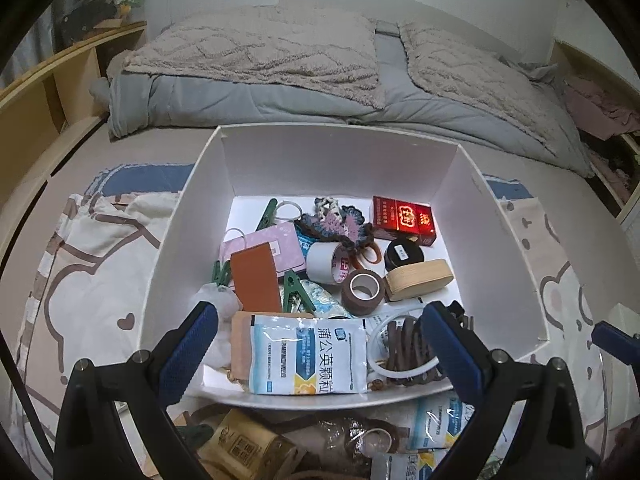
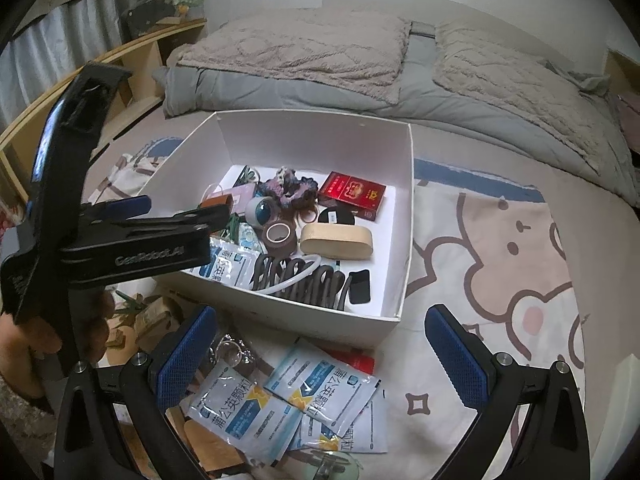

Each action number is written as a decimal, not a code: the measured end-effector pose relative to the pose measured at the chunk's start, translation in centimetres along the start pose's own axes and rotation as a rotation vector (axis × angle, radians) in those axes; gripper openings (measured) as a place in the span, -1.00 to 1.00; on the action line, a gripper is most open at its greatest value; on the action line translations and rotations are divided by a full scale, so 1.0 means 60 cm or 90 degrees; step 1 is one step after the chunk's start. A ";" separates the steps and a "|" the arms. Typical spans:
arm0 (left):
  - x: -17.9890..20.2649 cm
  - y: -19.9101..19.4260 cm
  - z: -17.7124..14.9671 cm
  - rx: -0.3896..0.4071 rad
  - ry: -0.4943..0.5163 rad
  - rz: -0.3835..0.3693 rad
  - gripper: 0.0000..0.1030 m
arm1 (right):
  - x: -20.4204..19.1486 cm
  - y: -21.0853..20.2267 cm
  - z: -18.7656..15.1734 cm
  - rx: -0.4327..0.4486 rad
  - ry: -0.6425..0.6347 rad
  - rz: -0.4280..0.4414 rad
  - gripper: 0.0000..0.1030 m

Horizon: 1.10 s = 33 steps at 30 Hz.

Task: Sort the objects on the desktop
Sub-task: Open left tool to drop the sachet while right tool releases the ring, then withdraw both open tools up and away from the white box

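Note:
A white box [image 1: 192,216] [image 2: 404,248] on the bed holds many small items: a red cigarette pack [image 1: 404,216] [image 2: 354,192], tape rolls [image 1: 362,286] [image 2: 280,234], a wooden case [image 1: 418,280] [image 2: 336,238], green clips [image 1: 298,290] and a white-blue medicine sachet [image 1: 308,354] at its near edge. My left gripper [image 1: 320,344] is open and empty, hovering over the box's near edge; it also shows in the right wrist view [image 2: 172,212]. My right gripper [image 2: 320,356] is open and empty above several loose sachets [image 2: 320,390] lying on the sheet in front of the box.
More loose items lie in front of the box: a brass padlock [image 1: 240,446], a sachet [image 1: 440,420], key rings [image 2: 234,354]. A cartoon-print sheet [image 2: 500,248] covers the bed, with a folded grey quilt [image 1: 280,92] behind and wooden shelves [image 1: 48,92] at the left.

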<state>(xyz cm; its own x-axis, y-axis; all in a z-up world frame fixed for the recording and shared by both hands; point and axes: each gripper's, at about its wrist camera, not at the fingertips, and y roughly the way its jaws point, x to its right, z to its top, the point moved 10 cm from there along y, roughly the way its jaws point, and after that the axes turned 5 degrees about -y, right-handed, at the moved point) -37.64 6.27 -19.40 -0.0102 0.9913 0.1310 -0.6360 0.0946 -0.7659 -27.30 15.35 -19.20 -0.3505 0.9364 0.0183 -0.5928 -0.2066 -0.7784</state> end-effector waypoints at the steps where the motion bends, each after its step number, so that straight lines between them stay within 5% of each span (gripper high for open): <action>1: -0.001 -0.006 0.001 0.004 -0.001 -0.002 0.99 | 0.002 -0.003 0.001 0.003 0.002 -0.001 1.00; 14: -0.010 -0.100 0.007 0.045 -0.018 -0.026 0.99 | 0.012 -0.050 0.014 0.046 0.024 -0.009 1.00; 33: -0.084 -0.256 0.007 0.132 0.020 0.030 0.99 | 0.011 -0.154 0.028 0.132 0.048 0.000 1.00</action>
<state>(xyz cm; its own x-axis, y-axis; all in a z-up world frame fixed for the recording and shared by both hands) -28.14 -0.24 -8.03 -0.0221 0.9969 0.0752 -0.7801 0.0299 -0.6250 -23.28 17.43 -10.97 -0.3000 0.9533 -0.0339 -0.7320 -0.2528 -0.6326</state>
